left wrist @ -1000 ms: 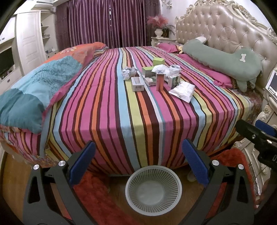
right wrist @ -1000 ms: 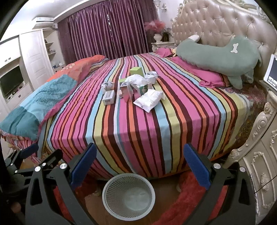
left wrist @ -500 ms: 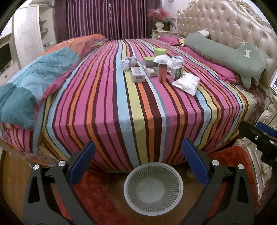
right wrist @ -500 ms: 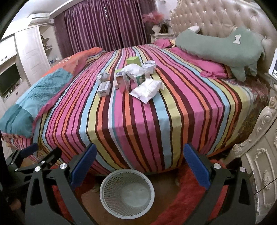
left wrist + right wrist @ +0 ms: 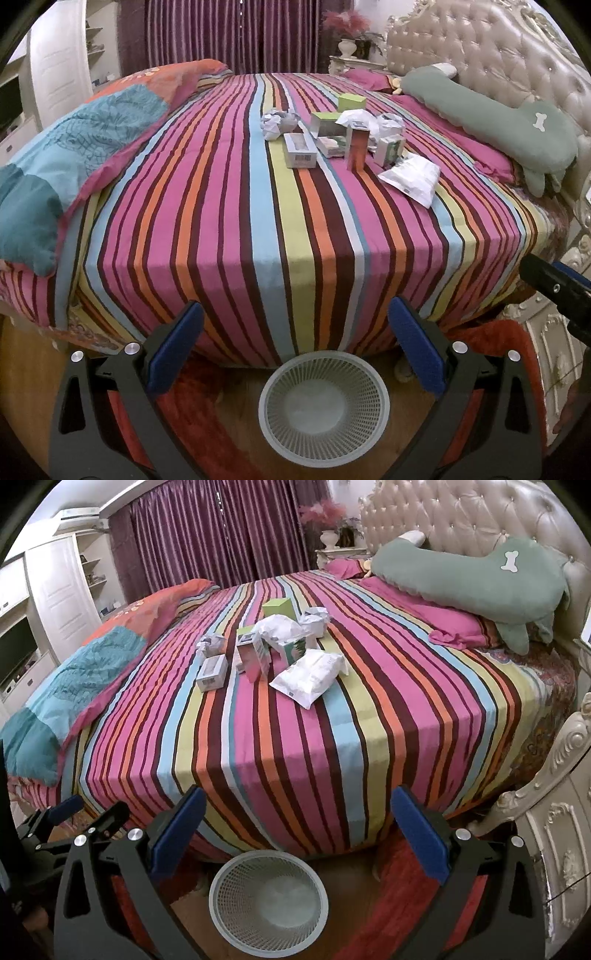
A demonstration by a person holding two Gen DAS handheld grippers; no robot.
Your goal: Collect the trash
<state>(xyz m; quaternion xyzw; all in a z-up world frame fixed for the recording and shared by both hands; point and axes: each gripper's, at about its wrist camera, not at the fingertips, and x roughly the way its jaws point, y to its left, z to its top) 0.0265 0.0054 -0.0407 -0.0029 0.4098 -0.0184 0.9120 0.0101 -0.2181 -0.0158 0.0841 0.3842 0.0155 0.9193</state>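
Trash lies in a cluster on the striped bed (image 5: 258, 229): a white plastic packet (image 5: 413, 177) (image 5: 310, 675), a small white box (image 5: 300, 150) (image 5: 211, 672), a red-brown carton (image 5: 357, 147), green boxes (image 5: 351, 101) (image 5: 279, 608) and crumpled paper (image 5: 275, 123) (image 5: 212, 644). A white mesh basket (image 5: 324, 404) (image 5: 269, 901) stands on the floor at the bed's foot. My left gripper (image 5: 295, 347) and right gripper (image 5: 295, 830) are both open and empty, above the basket, well short of the trash.
A green dog-shaped pillow (image 5: 491, 122) and pink pillows lie by the tufted headboard (image 5: 498, 48). A blue and orange quilt (image 5: 74, 140) covers the bed's left side. A cream nightstand (image 5: 554, 830) stands at right. Red rug (image 5: 207, 402) surrounds the basket.
Both grippers have moved closer to the bed and a little higher; the trash cluster looks larger. Both stay open and empty. Nothing on the bed has moved.
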